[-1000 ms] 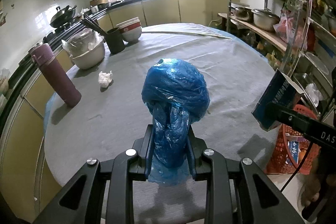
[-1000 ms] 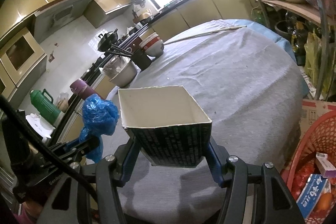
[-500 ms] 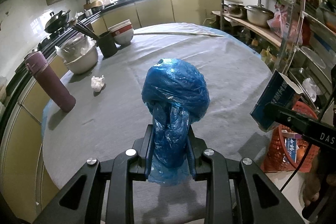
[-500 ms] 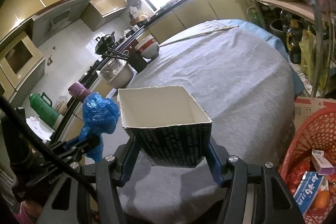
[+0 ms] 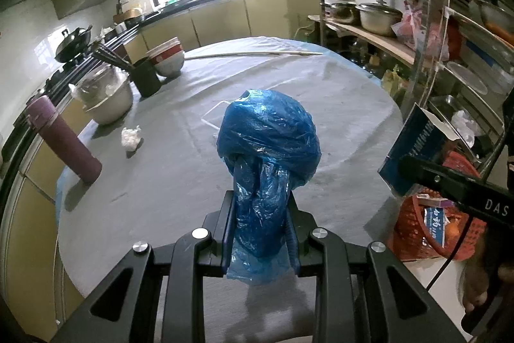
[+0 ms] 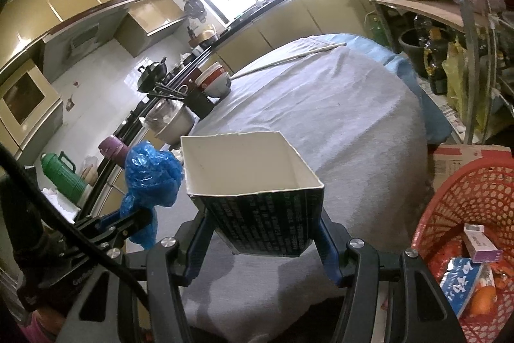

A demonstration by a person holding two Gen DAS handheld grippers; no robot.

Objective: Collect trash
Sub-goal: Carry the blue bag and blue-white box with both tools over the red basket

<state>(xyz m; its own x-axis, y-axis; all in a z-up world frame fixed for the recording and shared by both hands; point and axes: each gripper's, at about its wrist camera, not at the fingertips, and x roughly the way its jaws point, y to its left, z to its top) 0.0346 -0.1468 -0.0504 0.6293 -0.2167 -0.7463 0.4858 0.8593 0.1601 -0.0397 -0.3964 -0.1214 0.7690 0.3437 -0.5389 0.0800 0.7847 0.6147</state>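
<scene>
My left gripper (image 5: 259, 211) is shut on a knotted blue plastic bag (image 5: 268, 137) and holds it above the near edge of the grey-clothed round table (image 5: 337, 105). My right gripper (image 6: 261, 224) is shut on an open dark cardboard box (image 6: 253, 179) with a white inside, held over the table's near right edge. The box also shows in the left wrist view (image 5: 414, 147), and the bag in the right wrist view (image 6: 151, 172). A red trash basket (image 6: 472, 214) with packets inside stands on the floor at the right. A crumpled white tissue (image 5: 131, 138) lies on the table at the left.
A purple flask (image 5: 64, 140), a steel pot (image 5: 106, 95), a black chopstick holder (image 5: 144, 79), stacked bowls (image 5: 168, 60) and a long thin stick (image 5: 253, 54) sit along the table's left and far sides. A metal shelf rack (image 5: 433, 31) with pots stands at the right.
Both grippers have drawn back and risen from the table with their loads; the table looks farther off and more of the red basket shows at the right.
</scene>
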